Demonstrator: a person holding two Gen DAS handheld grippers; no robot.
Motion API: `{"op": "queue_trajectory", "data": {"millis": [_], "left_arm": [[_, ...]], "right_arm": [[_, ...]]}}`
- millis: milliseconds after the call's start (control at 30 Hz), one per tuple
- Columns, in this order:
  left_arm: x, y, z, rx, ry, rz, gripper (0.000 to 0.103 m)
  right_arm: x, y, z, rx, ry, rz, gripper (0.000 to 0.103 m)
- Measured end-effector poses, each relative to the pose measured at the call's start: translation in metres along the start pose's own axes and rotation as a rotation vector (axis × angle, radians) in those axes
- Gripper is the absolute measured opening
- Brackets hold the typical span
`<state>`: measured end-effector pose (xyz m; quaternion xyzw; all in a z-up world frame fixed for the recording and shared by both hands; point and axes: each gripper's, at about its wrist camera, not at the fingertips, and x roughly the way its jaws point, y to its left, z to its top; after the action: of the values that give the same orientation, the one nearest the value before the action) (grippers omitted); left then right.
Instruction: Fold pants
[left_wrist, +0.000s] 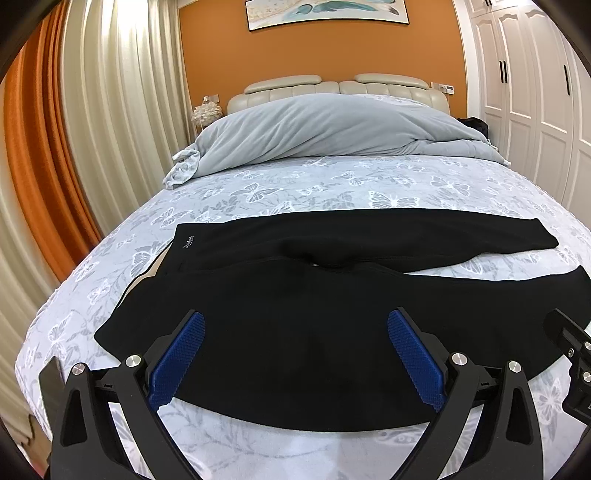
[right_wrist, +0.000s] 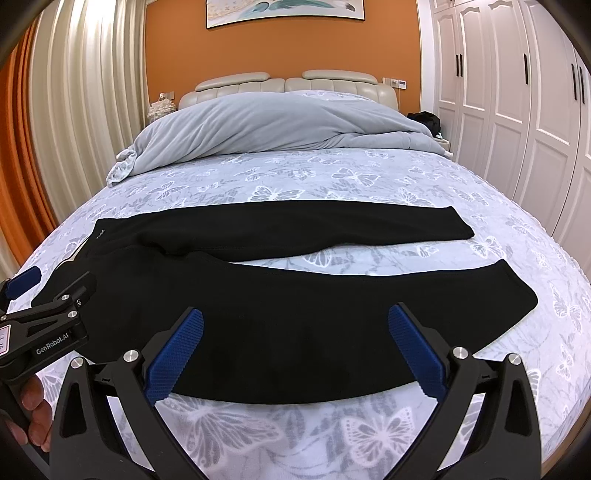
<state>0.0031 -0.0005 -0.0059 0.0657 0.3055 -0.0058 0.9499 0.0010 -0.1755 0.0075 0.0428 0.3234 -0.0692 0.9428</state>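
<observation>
Both grippers hover low at the near edge of the bed (left_wrist: 332, 177), side by side. The left gripper (left_wrist: 295, 354) has its blue pads (left_wrist: 177, 362) spread wide apart, nothing between them but air, and the right gripper (right_wrist: 295, 350) matches it, pads (right_wrist: 417, 354) wide apart, gripping nothing.

Straight ahead of both lie the black pants (right_wrist: 258, 317), spread flat across the butterfly-print sheet (right_wrist: 351, 177). The waistband sits off to the left of the left gripper, and the two legs run away to the right, splitting apart with a wedge of sheet showing between them. The near leg's long edge curves just in front of the fingertips of both grippers; its cuff ends up ahead and to the right of the right gripper.

Beyond the far leg there is a broad stretch of bare sheet, then a heaped grey duvet (left_wrist: 332, 125) against the headboard (left_wrist: 295, 86). Bare sheet also lies beyond the cuffs. A hand (right_wrist: 33, 413) shows at the right camera's lower left, gripping the left tool.
</observation>
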Motion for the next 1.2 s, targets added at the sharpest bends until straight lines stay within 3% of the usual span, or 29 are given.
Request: {"op": "queue_trajectory", "data": {"millis": [1000, 1100, 1200], "left_arm": [[0.001, 0.001, -0.002, 0.000, 0.007, -0.002, 0.098], [0.004, 0.005, -0.001, -0.009, 0.030, -0.028, 0.098], [0.014, 0.024, 0.013, -0.050, 0.105, -0.176, 0.098]], "right_arm": [[0.002, -0.001, -0.002, 0.003, 0.007, 0.002, 0.098], [0.006, -0.006, 0.000, -0.007, 0.024, 0.021, 0.098], [0.017, -0.033, 0.018, -0.021, 0.076, 0.061, 0.098]]}}
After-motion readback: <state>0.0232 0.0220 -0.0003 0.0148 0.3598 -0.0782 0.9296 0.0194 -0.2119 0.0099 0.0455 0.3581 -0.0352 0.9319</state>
